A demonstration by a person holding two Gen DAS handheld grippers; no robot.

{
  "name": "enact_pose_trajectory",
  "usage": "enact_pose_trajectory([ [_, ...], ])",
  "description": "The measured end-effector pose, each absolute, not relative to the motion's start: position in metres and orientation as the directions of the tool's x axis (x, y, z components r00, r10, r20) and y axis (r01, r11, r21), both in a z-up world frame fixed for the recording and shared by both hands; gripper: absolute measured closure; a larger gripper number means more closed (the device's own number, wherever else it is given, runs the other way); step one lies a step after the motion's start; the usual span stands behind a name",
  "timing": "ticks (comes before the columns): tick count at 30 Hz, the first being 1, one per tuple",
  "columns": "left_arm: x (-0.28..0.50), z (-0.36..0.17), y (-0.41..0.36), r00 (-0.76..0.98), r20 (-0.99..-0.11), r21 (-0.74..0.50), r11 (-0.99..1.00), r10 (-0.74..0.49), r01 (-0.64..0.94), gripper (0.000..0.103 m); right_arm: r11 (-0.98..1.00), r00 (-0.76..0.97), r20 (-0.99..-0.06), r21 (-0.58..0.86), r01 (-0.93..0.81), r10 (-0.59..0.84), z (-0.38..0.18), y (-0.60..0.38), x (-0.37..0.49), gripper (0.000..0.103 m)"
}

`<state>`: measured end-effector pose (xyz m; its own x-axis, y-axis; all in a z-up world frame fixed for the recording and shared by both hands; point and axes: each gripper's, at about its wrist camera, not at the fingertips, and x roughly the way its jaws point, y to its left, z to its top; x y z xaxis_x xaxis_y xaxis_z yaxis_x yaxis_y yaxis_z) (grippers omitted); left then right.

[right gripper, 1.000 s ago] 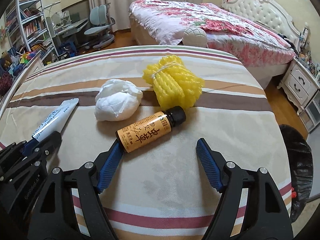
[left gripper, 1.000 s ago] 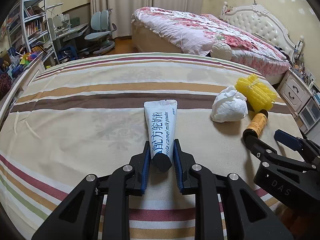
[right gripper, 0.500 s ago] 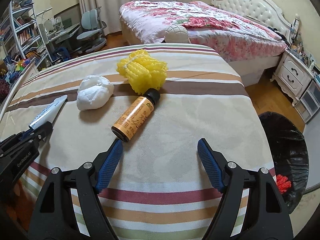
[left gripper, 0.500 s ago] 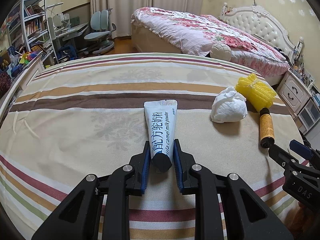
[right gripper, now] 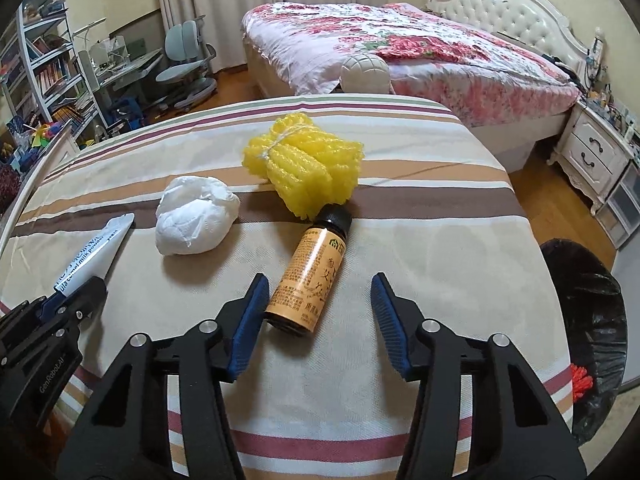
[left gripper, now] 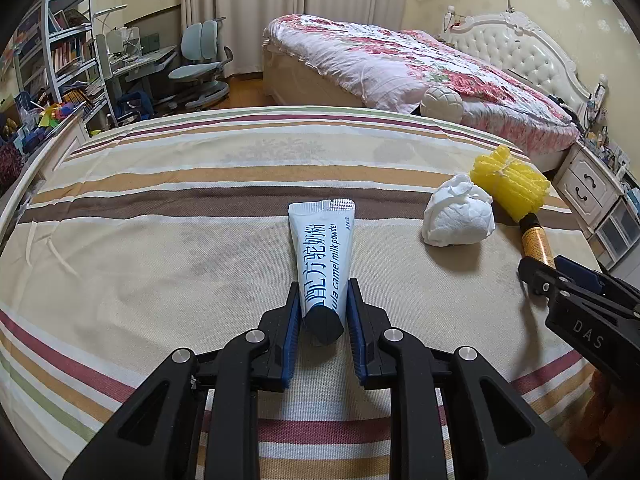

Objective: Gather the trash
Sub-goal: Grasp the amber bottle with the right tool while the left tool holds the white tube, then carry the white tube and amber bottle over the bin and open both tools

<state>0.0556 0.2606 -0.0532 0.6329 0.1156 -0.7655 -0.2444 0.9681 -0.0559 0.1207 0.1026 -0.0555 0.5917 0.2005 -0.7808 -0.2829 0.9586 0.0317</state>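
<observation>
Bedroom, striped tablecloth (right gripper: 400, 240). Left gripper (left gripper: 323, 312) clamped on soft sachet tube (left gripper: 323, 248) at dark end. Right gripper (right gripper: 318, 312) spread wide, orange bottle (right gripper: 310, 276) lying between fingers, touching left one. Probably light, rigid, prone to rolling; grip mid-body.

Soft, even indoor light is filling both views; shadows are lying faint and short. Fisheye distortion is bending edges, corners are vignetting black. Focus is holding sharp.

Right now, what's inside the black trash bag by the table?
Inside the black trash bag, the right wrist view shows only something red-orange low against its near side. The rest of the interior is dark or cut off by the table edge.
</observation>
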Motion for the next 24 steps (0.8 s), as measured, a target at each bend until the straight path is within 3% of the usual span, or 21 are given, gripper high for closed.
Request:
enact_pose_trajectory([
  [5, 0.056, -0.053, 0.260, 0.633, -0.765, -0.056, 0.968, 0.115, -0.244, 0.080, 0.955, 0.594, -0.777, 0.029, -0.294, 0.206, -0.055, 0.092, 0.117, 0.079],
  [24, 0.048, -0.049, 0.252, 0.646, -0.753, -0.050, 0.968, 0.124, -0.245, 0.083, 0.953, 0.601, -0.764, 0.059, -0.296, 0.234, -0.050, 0.061, 0.096, 0.080],
])
